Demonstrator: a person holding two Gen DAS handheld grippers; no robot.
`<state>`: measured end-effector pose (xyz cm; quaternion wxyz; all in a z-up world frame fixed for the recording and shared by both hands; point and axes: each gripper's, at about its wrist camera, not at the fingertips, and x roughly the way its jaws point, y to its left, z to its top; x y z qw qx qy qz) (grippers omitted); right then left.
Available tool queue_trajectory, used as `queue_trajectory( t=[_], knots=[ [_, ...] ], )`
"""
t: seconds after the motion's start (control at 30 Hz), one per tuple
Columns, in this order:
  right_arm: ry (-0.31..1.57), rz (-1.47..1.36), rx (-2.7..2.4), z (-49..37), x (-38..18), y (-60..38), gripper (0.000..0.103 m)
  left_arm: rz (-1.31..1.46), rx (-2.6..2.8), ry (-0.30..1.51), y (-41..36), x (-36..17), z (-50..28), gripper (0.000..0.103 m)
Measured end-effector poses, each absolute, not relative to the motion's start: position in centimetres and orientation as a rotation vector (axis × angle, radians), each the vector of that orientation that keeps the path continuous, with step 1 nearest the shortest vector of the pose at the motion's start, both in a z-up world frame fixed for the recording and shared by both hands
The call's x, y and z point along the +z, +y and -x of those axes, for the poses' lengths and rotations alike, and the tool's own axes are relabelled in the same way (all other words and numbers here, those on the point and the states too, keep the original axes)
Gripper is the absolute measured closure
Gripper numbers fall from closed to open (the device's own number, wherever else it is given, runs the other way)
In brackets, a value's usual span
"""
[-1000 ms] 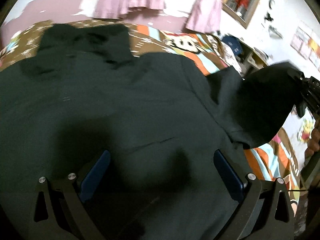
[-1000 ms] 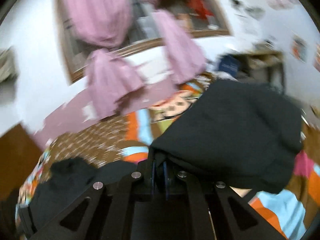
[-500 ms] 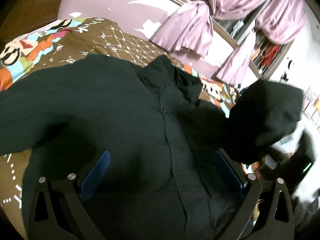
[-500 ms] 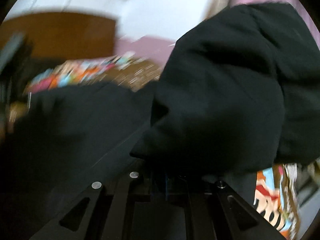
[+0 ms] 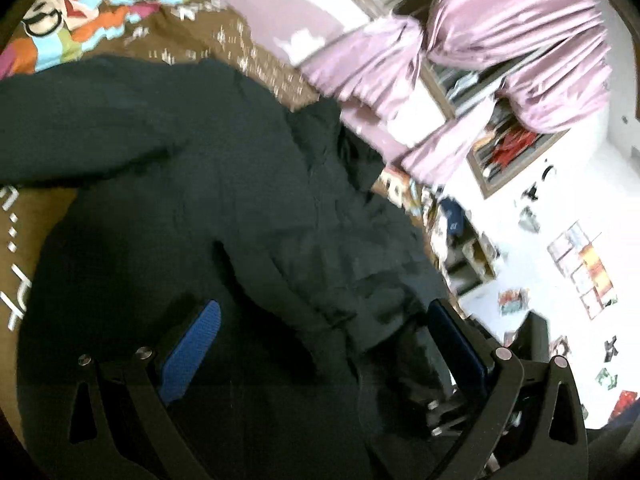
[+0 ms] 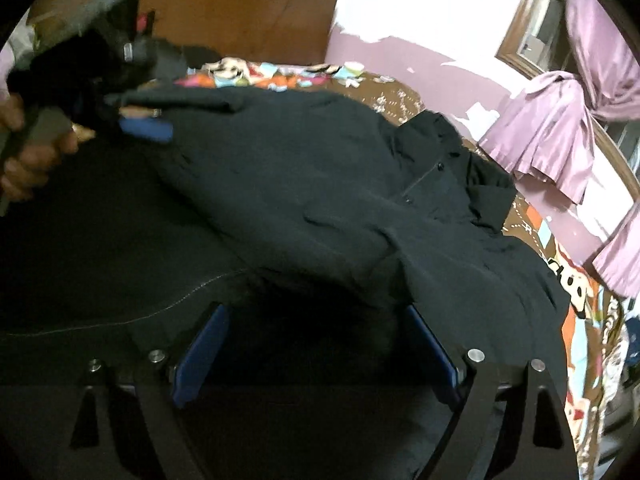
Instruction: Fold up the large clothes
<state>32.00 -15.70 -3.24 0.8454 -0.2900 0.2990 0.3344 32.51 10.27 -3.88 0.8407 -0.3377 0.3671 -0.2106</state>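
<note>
Both my grippers now stand open: right gripper (image 6: pixel 316 354) has released the sleeve it carried, left gripper (image 5: pixel 324 344) hovers empty. Large black button shirt (image 6: pixel 320 200) lies on the patterned brown bedspread (image 5: pixel 256 60), sleeve apparently folded across.

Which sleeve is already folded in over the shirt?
The sleeve by the right gripper: it lies across the shirt front. The other sleeve stretches out onto the bedspread.
</note>
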Motion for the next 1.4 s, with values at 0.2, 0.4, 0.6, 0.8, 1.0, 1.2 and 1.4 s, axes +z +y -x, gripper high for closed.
queue_trajectory(
  t=[0.2,0.4,0.6,0.8,1.0,1.2,1.4],
  knots=[
    [0.556,0.483,0.582,-32.2,-0.9,-18.2,0.014,0.63,-0.382,0.86,8.7,-4.3,-33.5,0.003],
    [0.58,0.384,0.405,-34.4,-0.4,-20.5,0.014,0.665,-0.308,0.904,8.1,-5.3,-34.4,0.032],
    [0.602,0.326,0.362,-34.9,-0.4,-21.3,0.014,0.596,-0.207,0.965,7.4,-6.4,-34.6,0.085],
    [0.572,0.303,0.355,-34.5,0.5,-20.9,0.014,0.439,-0.208,0.789,7.1,-2.7,-33.6,0.1],
    [0.554,0.252,0.326,-36.8,2.1,-19.5,0.009,0.167,-0.167,0.597,6.1,2.5,-33.6,0.102],
    [0.748,0.316,0.372,-41.9,-2.1,-15.3,0.009,0.092,-0.116,0.718,6.3,-2.3,-36.4,0.102],
    [0.877,0.389,0.367,-44.5,-6.6,-13.6,0.0,0.203,-0.069,0.844,8.4,-7.1,-37.9,0.101]
  ],
)
